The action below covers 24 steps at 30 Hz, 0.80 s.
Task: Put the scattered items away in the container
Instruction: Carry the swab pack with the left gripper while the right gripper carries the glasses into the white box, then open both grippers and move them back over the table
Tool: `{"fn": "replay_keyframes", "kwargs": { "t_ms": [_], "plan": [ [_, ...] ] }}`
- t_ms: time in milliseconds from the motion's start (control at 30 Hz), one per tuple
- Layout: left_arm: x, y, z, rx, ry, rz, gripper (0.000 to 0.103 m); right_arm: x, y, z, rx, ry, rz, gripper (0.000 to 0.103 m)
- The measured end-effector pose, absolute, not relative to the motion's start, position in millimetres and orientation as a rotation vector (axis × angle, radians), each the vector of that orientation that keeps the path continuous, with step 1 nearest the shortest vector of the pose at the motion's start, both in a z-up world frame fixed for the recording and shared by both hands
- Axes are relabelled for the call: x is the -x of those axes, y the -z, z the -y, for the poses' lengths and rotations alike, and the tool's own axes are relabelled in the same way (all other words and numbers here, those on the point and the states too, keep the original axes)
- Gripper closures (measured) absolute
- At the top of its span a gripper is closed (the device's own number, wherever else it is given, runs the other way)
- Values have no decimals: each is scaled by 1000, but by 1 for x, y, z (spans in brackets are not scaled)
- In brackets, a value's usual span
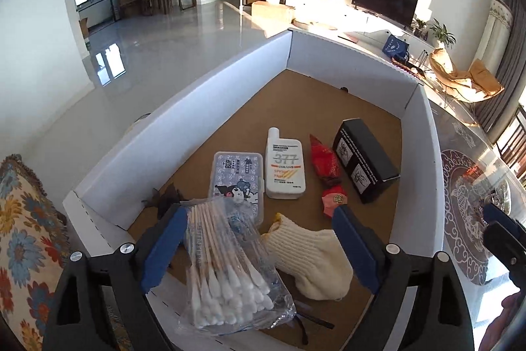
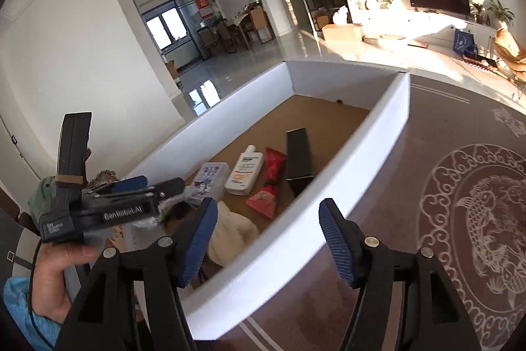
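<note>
A white-walled cardboard box (image 1: 197,107) with a brown floor holds a cartoon-print plastic case (image 1: 238,183), a white sunscreen bottle (image 1: 284,166), a red tube (image 1: 328,176), a black carton (image 1: 365,160) and a cream knitted glove (image 1: 312,259). A clear bag of cotton swabs (image 1: 227,268) lies at the box's near edge. It leans against one pad of my left gripper (image 1: 259,239), which stands open, the other pad well clear of the bag. My right gripper (image 2: 269,239) hangs open and empty over the box's near wall (image 2: 328,186).
A brown rug with a fish medallion (image 2: 476,219) lies right of the box. A floral cushion (image 1: 23,229) sits to its left. A person's hand (image 2: 56,268) holds the left gripper (image 2: 157,186). A dark hair clip (image 1: 164,199) lies inside the box.
</note>
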<state>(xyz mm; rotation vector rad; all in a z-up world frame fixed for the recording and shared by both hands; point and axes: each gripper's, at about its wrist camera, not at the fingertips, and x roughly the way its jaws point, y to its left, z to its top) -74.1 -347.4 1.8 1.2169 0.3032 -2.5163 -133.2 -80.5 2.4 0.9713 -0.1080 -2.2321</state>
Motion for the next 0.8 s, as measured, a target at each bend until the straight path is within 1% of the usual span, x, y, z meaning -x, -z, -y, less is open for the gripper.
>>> {"fn": "replay_keyframes", "kwargs": {
  "t_ms": [133,200,300,433,533,633,733,800],
  "plan": [
    [70,-13,356,-1173,2516,-420,13,132,6,22,-997,2283,161,37],
    [65,-20,343,-1164,2549,-447,13,127,12,-8,-993,2316,190,37],
    [67,-21,295,-1223,2650,-391,13,118,27,-56,-1022,2365,239,37],
    [62,-16,196,-1286,2827,-274,12,104,49,-117,-1101,2462,247,37],
    [58,2,120,-1388,2939,-247,12,95,64,-156,-1176,2558,178,37],
    [60,41,54,-1530,2984,-214,11,84,77,-189,-1235,2665,51,37],
    [60,81,8,-1628,2984,-154,11,78,92,-216,-1302,2716,8,37],
    [57,98,-9,-1633,2996,-61,11,78,101,-226,-1341,2724,4,37]
  ]
}}
